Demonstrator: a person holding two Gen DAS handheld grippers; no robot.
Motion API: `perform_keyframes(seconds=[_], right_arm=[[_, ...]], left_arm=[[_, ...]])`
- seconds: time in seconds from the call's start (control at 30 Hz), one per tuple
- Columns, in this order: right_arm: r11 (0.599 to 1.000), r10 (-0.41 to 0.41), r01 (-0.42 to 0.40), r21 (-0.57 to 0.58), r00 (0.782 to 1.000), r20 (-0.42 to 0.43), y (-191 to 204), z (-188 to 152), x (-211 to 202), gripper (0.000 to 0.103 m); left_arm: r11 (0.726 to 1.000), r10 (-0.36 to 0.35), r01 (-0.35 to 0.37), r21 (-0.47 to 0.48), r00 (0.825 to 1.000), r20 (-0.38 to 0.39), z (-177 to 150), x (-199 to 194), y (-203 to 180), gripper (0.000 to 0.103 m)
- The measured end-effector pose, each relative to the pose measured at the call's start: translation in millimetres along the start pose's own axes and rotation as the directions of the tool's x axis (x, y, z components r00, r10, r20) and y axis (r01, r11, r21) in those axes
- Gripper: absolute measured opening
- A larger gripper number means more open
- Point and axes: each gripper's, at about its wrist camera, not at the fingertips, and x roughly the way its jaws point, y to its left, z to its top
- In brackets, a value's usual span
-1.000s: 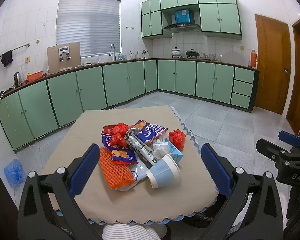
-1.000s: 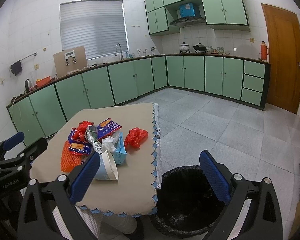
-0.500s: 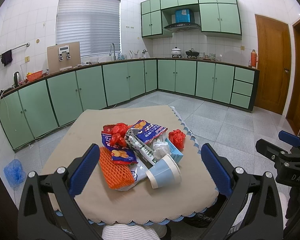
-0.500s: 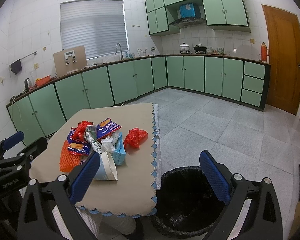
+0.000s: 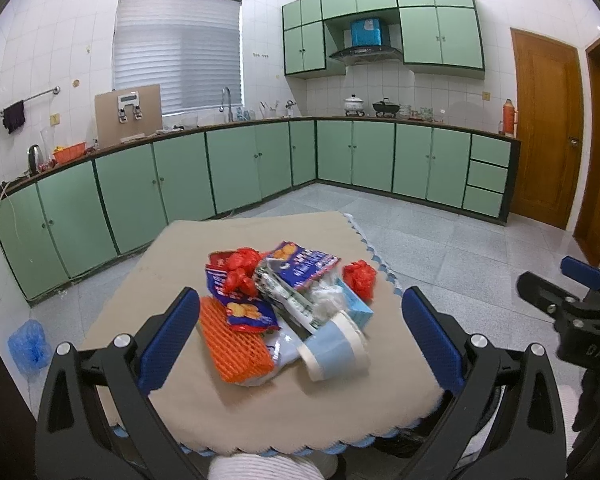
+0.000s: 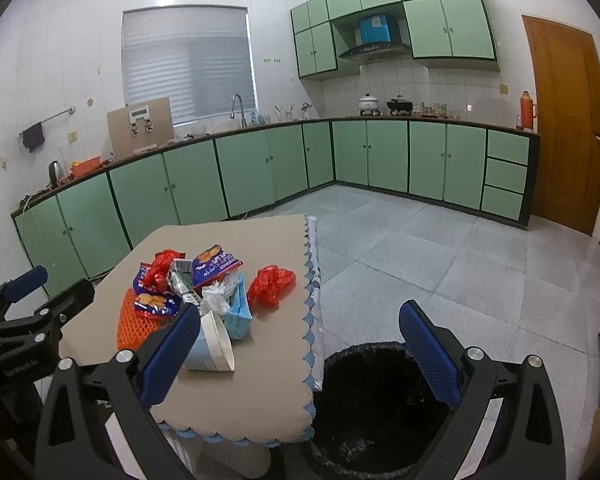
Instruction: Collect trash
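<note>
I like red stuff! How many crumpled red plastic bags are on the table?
2. One red bag lies alone near the table's right edge; another red bag sits atop the pile's far left. More could hide underneath.

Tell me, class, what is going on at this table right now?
A person holds a hand-held gripper in each hand over a table with a pile of trash: wrappers, an orange net, a paper cup. The left hand-held gripper is open and aimed at the pile; the right hand-held gripper is open too, above the black-lined bin beside the table. Neither holds anything, so no trash is picked up yet.
</note>
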Motion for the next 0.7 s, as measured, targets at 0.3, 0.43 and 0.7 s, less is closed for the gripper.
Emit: perform_keyframes(seconds=[0.3,0.43,0.7], right_arm=[[0.997,0.081,-0.081,0.016,0.997,0.005,13.8,-4.0,26.6,0.097],[0.994,0.111,-0.110,0.009,0.994,-0.021,28.5,-6.2,49.1,0.097],[0.987,0.120,-0.126,-0.096,0.991,-0.064,76.2,-35.6,93.4,0.097]], left_arm=[[0.992,0.119,-0.120,-0.024,0.993,-0.021,-15.2,27.1,60.5,0.098],[0.987,0.151,-0.153,-0.042,0.988,-0.038,-20.9,37.7,83.3,0.098],[0.981,0.177,-0.184,-0.057,0.978,-0.109,-44.7,66.7,112.7,0.098]])
